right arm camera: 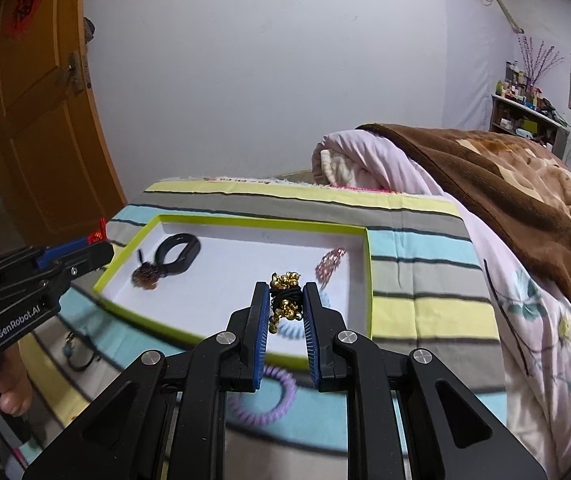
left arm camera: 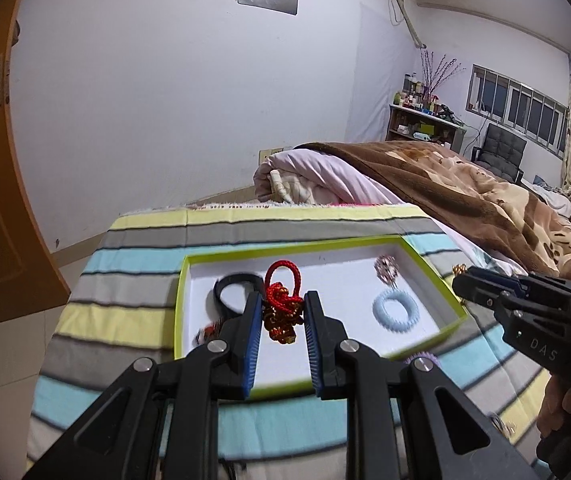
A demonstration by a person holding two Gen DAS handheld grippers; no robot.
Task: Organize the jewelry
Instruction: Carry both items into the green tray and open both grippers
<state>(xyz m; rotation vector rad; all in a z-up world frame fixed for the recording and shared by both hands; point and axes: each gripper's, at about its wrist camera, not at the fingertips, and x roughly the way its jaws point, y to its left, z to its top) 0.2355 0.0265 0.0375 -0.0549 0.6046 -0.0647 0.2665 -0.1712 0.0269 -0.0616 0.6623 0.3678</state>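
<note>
- The left gripper [left arm camera: 283,312] has its jaws closed on a red knotted cord charm with gold beads [left arm camera: 281,308], holding it above the white-floored shallow tray with a lime-green rim [left arm camera: 433,268].
- The right gripper [right arm camera: 284,304] has its jaws pinched on a black cord strung with small gold bells [right arm camera: 284,300], raised over the near right part of the same tray [right arm camera: 367,280].
- In the tray lie a black band bracelet [left arm camera: 231,290], a pale blue spiral hair tie [left arm camera: 394,310] and a pink beaded ornament [left arm camera: 386,270], each apart from the others.
- In the right wrist view, a brown beaded piece [right arm camera: 147,276] touches the black bracelet [right arm camera: 177,250].
- A purple spiral hair tie [right arm camera: 263,404] lies outside the tray on the striped bed sheet [right arm camera: 413,280], just beside the near rim.
- A folded pink quilt [right arm camera: 405,176] and brown blanket [right arm camera: 525,200] lie to the right.
</note>
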